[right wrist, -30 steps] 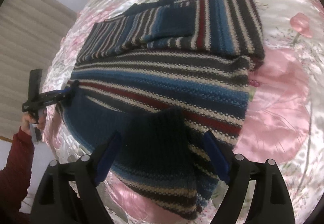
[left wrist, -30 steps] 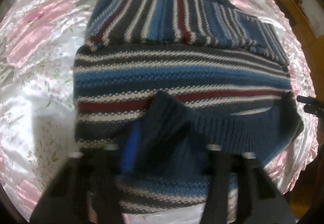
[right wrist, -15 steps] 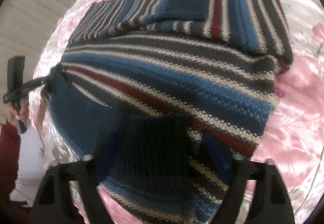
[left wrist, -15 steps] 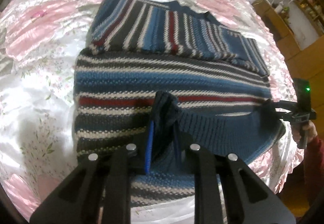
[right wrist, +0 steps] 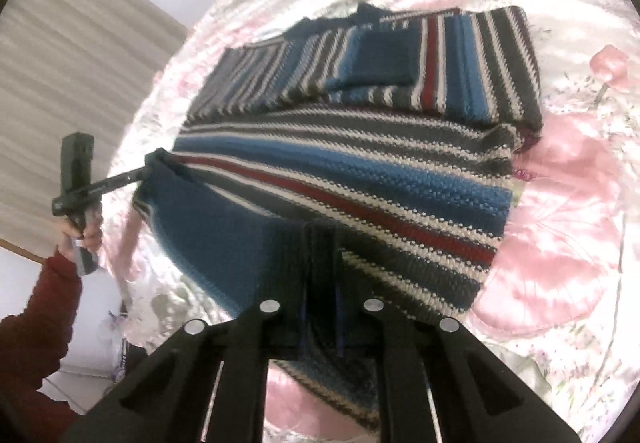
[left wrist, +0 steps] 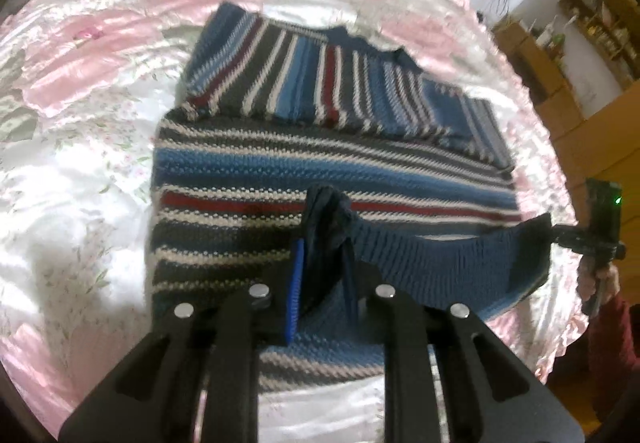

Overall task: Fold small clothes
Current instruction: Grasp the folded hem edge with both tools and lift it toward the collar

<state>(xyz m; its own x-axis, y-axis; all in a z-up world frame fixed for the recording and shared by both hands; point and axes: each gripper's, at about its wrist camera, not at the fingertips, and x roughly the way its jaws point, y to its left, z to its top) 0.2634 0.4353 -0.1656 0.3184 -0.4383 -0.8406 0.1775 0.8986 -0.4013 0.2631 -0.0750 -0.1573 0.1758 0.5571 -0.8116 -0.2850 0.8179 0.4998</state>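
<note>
1. Both the left gripper [left wrist: 322, 275] and the right gripper [right wrist: 320, 267] are clamped on the ribbed hem [left wrist: 448, 263] of the striped sweater [left wrist: 320, 171], lifted at the near edge of the satin bedspread [left wrist: 80, 171].
2. Sleeves [right wrist: 400, 59] look already folded in at the far end; folding the hem over to them is left.
3. Only the left view shows shelves [left wrist: 592, 27]; only the right shows the curtain [right wrist: 80, 55].

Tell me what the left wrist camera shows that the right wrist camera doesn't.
Only the left wrist view shows wooden shelves and the right gripper pinching a hem corner. Only the right wrist view shows a curtain and the left gripper seen from outside. Both show the striped sweater on the pink floral sheet, its blue hem lifted, each gripper shut on it.
</note>
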